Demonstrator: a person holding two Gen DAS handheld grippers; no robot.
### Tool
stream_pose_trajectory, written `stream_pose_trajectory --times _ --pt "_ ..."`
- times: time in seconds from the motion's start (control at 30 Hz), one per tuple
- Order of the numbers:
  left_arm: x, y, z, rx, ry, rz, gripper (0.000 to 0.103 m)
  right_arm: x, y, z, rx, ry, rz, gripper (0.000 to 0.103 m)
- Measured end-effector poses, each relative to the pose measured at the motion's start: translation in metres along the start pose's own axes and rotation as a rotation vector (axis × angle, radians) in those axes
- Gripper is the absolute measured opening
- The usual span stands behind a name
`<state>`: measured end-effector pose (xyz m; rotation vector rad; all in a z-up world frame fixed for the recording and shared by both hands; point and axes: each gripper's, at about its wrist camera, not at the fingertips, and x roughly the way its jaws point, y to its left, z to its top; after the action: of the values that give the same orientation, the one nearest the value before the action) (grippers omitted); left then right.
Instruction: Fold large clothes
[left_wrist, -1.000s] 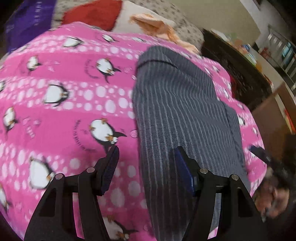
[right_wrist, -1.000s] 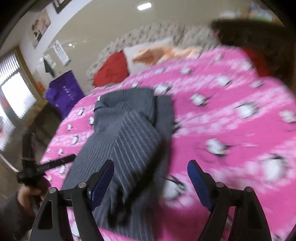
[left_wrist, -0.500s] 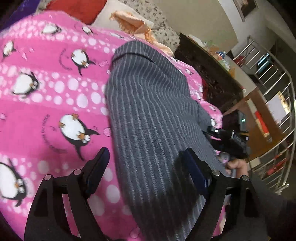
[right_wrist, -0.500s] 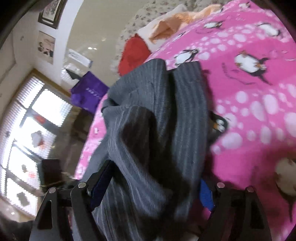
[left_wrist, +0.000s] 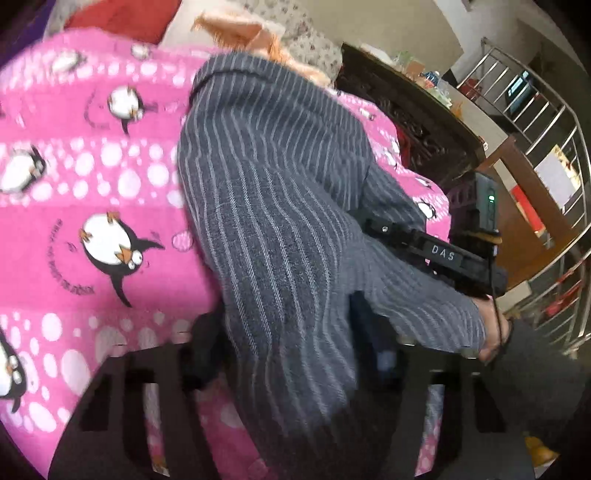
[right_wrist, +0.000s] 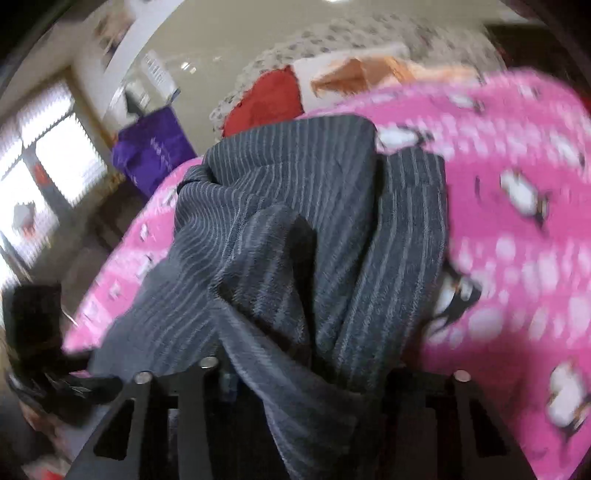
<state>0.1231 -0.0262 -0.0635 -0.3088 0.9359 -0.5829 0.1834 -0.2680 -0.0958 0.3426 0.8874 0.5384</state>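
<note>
A dark grey pinstriped garment (left_wrist: 273, 192) lies lengthwise on a pink penguin blanket (left_wrist: 92, 184). My left gripper (left_wrist: 288, 354) has its fingers either side of the garment's near end, and the cloth fills the gap between them. In the right wrist view the same garment (right_wrist: 314, 221) is bunched and folded over itself, and my right gripper (right_wrist: 306, 373) is closed around a fold of it near the edge. The right gripper's body also shows in the left wrist view (left_wrist: 436, 254), beside the garment's right side.
Red and orange-white pillows (right_wrist: 295, 88) lie at the head of the bed. A purple bag (right_wrist: 155, 147) stands by the window. A dark wooden cabinet (left_wrist: 406, 122) and a metal railing (left_wrist: 546, 147) are to the right of the bed.
Both grippers moved in onto the garment's near end and narrowed around it. The cloth has bunched up and lifted between the right fingers.
</note>
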Motion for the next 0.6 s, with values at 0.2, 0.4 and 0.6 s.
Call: stream_pose_trajectory --times 0.2,0.4,0.6 --pt "-0.039 0.017 0.007 -0.027 -0.060 -0.003 0.037 0.013 0.017 -0.008 0.181 0.002 0.151 0.037" --pt "-0.080 0.064 -0.009 -0.093 -0.047 0.077 0.042 0.057 0.082 -0.011 0.085 0.045 0.208 0.037" --pt "-0.071 0.053 -0.011 -0.064 -0.017 0.140 0.063 0.031 0.078 -0.008 0.117 0.068 0.093 0.048"
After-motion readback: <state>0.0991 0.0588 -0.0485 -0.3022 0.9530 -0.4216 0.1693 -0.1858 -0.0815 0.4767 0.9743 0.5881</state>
